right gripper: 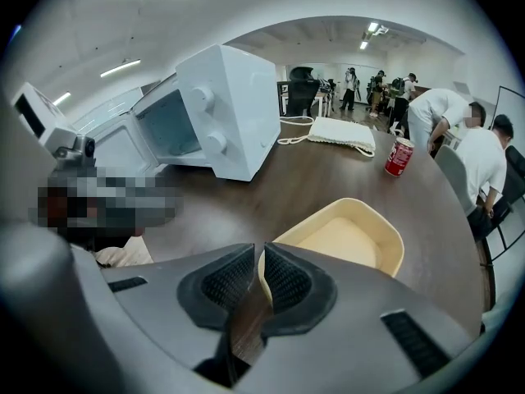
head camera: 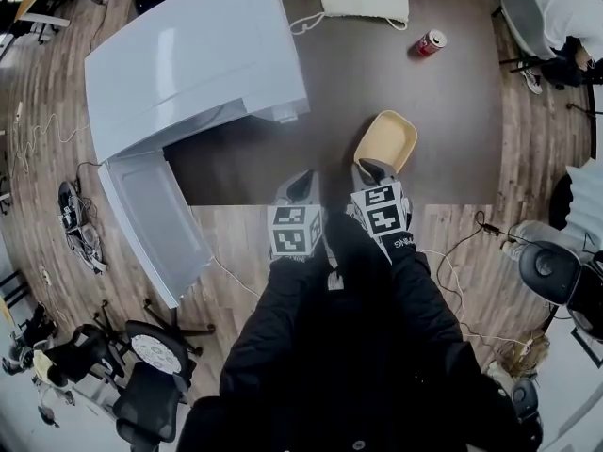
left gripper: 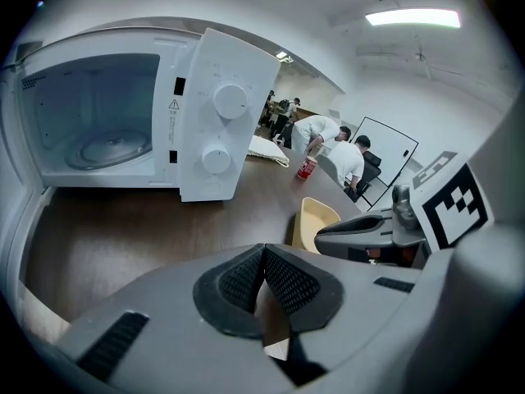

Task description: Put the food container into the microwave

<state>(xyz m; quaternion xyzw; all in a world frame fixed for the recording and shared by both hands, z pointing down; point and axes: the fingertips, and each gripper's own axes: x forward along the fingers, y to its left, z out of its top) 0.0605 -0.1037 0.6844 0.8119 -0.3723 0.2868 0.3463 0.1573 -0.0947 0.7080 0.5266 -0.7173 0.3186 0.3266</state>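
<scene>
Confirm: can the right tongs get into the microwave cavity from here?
Likely yes: the microwave door stands wide open, the table between is bare, and the right tongs pinch the food container by its rim.

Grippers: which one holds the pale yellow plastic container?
The right gripper: its jaws pinch the near rim of the pale yellow plastic container. The left gripper is shut on nothing.

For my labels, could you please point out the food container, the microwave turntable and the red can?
food container point(head camera: 386, 139), head view, inner floor.
microwave turntable point(left gripper: 107, 148), left gripper view, plate centre.
red can point(right gripper: 399, 156), right gripper view, side wall.
</scene>
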